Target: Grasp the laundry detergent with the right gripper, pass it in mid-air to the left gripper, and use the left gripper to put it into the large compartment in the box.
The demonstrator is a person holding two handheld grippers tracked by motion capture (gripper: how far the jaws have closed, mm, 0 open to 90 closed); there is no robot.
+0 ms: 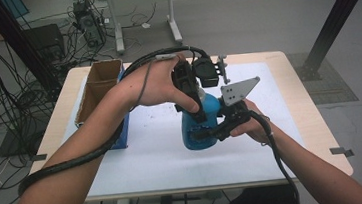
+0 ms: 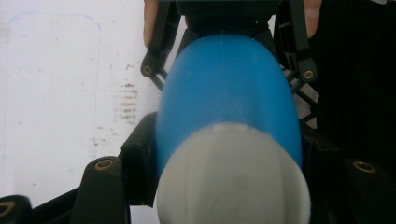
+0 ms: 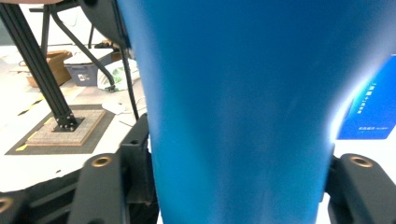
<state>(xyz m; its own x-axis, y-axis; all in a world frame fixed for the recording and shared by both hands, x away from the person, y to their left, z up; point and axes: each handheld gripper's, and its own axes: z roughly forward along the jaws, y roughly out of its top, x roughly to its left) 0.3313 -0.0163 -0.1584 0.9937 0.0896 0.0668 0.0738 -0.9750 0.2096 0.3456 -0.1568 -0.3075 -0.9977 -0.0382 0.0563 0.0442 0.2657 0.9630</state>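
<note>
At the left edge of the table (image 1: 317, 134) stood an open cardboard box (image 1: 98, 84), well apart from the work. Just right of it, on the white sheet (image 1: 149, 155), a blue bottle (image 1: 199, 125) stood upright, its long axis running up and down. The left gripper (image 1: 195, 106) came down on it from above, along that axis; in the left gripper view its jaws were pressed against the bottle's upper part just under the white cap (image 2: 233, 179), with the blue shoulder (image 2: 229, 88) swelling out below. Right of the bottle, the right gripper (image 1: 224, 125) reached in sideways, across the axis, and pinched the blue body (image 3: 238, 112) low down, its jaws tight on either side. Both hands were equally close, each already on the bottle. Judging by this hold, the lower grip steadied the body, so any turning of the cap would fall to the left gripper, around the upright axis.
</note>
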